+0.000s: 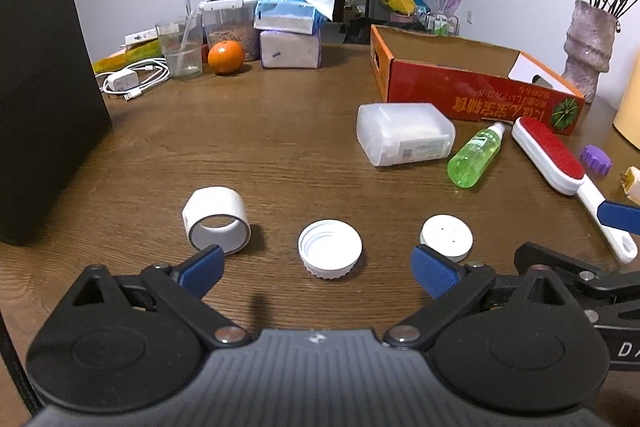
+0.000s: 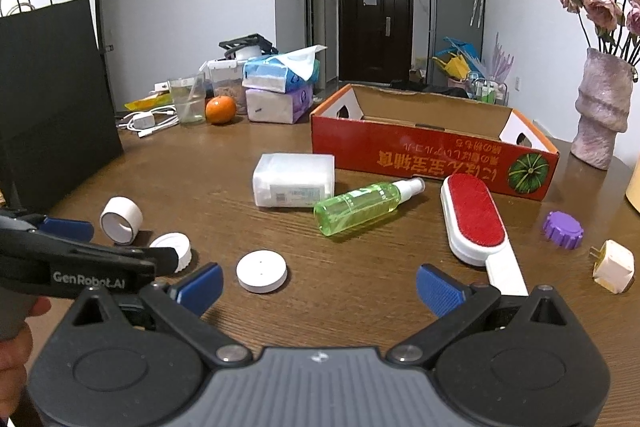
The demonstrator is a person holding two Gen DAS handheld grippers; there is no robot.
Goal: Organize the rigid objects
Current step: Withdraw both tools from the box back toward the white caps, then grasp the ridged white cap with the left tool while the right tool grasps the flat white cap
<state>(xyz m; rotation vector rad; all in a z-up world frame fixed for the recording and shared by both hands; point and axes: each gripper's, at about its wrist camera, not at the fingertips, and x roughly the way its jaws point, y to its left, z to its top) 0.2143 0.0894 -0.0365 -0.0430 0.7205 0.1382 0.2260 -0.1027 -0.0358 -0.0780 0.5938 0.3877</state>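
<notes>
Two grippers, left [image 1: 318,269] and right [image 2: 318,287], gape wide, empty. The ribbed cap [image 1: 330,249], lower centre between the left fingers, looks light, stiff; pinch across its rim.

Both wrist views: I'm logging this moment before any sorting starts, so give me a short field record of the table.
surface: wooden table
container: red cardboard box, open top, nothing visible inside
left gripper: jaws open, empty, white screw cap in front of it
right gripper: jaws open, empty
near left: tape roll, flat white disc
centre: translucent plastic case, green spray bottle lying down
right: red lint brush, purple cap, white plug adapter
</notes>
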